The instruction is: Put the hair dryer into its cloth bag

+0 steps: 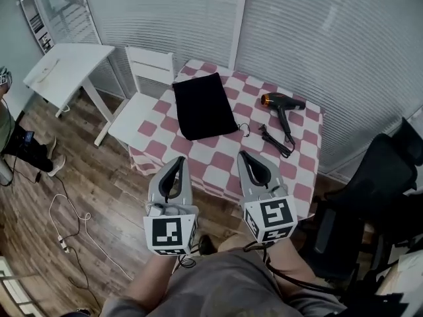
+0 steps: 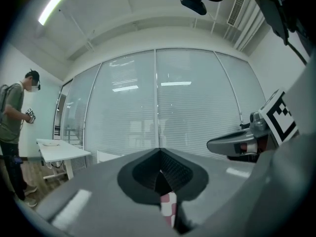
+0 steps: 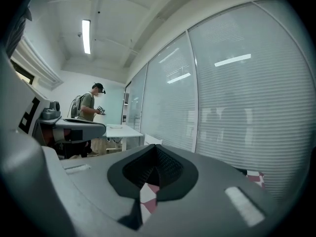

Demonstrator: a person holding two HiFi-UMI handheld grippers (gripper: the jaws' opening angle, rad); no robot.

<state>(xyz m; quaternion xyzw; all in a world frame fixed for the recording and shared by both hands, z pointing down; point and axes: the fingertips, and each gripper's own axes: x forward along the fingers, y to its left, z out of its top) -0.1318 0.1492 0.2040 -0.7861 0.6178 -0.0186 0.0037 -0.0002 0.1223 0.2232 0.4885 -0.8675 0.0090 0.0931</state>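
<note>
Lying hair dryer [image 1: 277, 102]: beyond jaws, rightward; handle points back at nearer right gripper [image 1: 244, 157].
Left gripper [image 1: 178, 161]: clenched too, both empty.

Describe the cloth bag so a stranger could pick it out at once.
Find the pink-and-white checked table by the blinds. On its left half, near the white chair, lies a flat black bag. The hair dryer to its right is black and orange with a cord.

Bright ceiling strip light [image 3: 86, 36]; fisheye edges dark; soft shadows.
</note>
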